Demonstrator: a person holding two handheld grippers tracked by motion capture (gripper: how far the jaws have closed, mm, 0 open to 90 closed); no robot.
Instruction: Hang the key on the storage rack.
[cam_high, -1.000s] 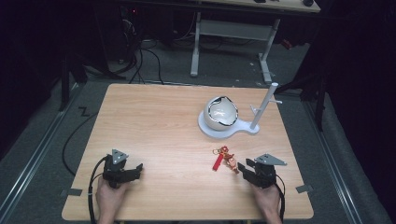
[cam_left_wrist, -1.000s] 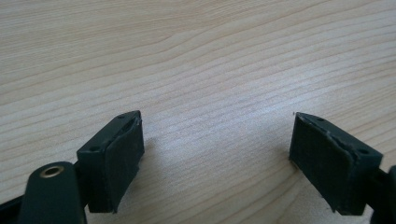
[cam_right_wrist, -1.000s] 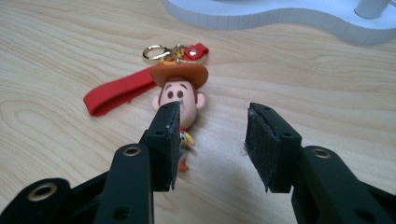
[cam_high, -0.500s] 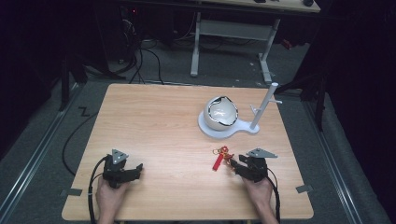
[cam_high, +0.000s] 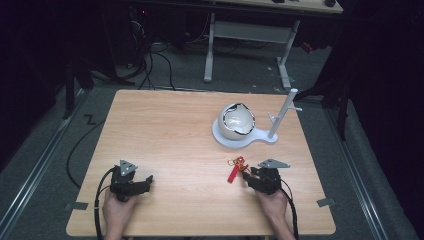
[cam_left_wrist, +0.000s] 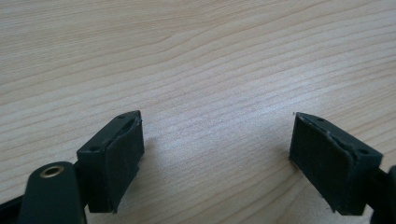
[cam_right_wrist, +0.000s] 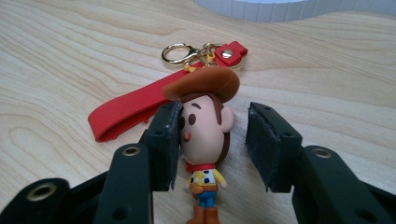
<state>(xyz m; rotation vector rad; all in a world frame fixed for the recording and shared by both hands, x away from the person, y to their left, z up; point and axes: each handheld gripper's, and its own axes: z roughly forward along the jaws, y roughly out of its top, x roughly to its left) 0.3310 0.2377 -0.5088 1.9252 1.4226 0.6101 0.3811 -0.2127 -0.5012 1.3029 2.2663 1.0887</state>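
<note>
Right tongs (cam_right_wrist: 212, 135) straddle the cowboy keychain figure (cam_right_wrist: 205, 140), one jaw touching.

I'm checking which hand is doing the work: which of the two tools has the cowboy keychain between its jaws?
The right tool: its jaws flank the cowboy figure of the keychain. The left tool is open over bare table.

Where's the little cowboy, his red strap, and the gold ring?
Cowboy (cam_right_wrist: 204, 135): right gripper view, on his face, between the jaws.
Red strap (cam_right_wrist: 122, 112): right gripper view, on the flat middle of the loop.
Gold ring (cam_right_wrist: 178, 53): right gripper view, on the ring's rim by the clasp.
</note>
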